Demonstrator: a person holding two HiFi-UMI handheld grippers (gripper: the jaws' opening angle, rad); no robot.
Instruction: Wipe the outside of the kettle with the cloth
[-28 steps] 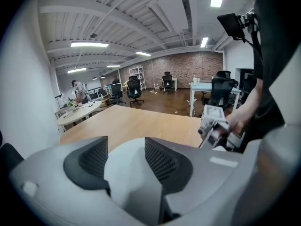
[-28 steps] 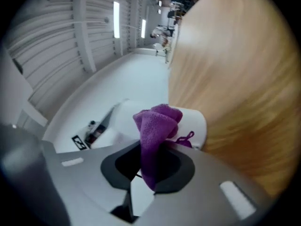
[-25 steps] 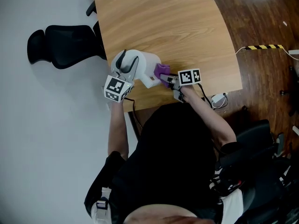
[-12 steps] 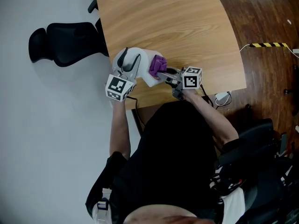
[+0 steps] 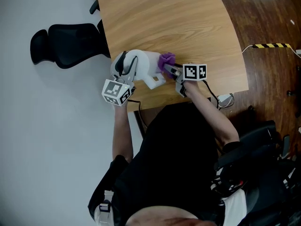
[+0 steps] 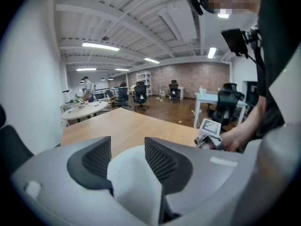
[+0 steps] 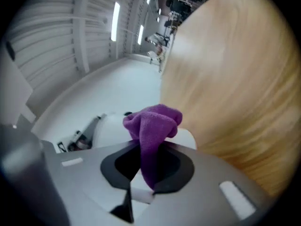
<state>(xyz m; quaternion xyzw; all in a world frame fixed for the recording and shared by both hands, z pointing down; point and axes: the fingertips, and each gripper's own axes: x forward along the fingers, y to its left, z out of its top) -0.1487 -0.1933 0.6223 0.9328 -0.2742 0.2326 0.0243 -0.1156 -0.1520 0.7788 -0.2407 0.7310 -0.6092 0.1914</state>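
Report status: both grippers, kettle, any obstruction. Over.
Left gripper shut on kettle. Right gripper shut on purple cloth, cloth at kettle's side. Kettle on wooden table, nothing in the way.

— How many of each, in the head view?
— 1 kettle [image 5: 141, 67], 1 purple cloth [image 5: 166, 59] and 2 grippers: the left gripper [image 6: 127, 159] and the right gripper [image 7: 148, 166].
— Furniture?
— 1 wooden table [image 5: 164, 18] at the top and 1 black chair [image 5: 66, 44] at upper left.
— Anything else?
— 1 yellow-and-black strip [image 5: 267, 46] at the right, and 1 person [image 5: 178, 164] at bottom centre.
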